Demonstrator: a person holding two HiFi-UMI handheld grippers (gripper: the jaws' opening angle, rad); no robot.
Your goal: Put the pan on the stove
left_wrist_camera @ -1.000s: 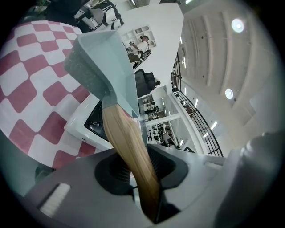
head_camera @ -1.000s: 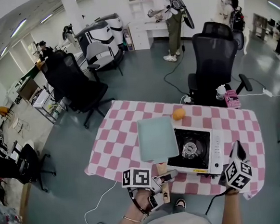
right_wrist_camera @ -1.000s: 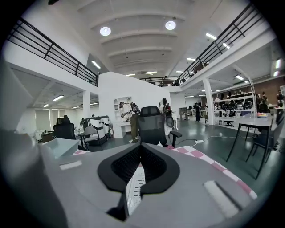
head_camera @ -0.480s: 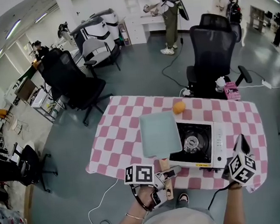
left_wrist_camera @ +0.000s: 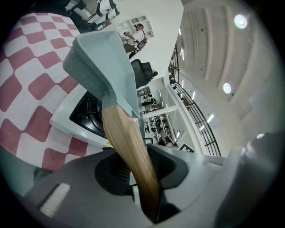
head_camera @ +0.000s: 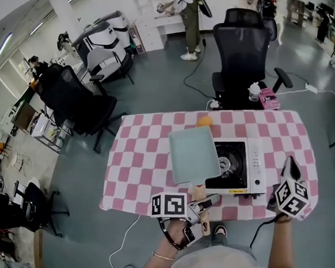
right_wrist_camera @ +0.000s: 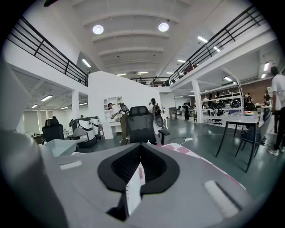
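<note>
A square pale teal pan with a wooden handle hangs over the left part of the white portable stove, covering part of its black burner. My left gripper is shut on the handle's end at the table's front edge. In the left gripper view the handle runs up from between the jaws to the pan, tilted above the stove. My right gripper stays near the front right corner, right of the stove, shut with nothing in it.
The stove sits on a pink and white checked tablecloth. An orange lies behind the pan at the far edge. A black office chair stands behind the table, a pink box on it. People stand farther back.
The pan has moved right and slightly away from me, so it now overlaps the stove's burner. The right gripper has stayed by the front right corner.
</note>
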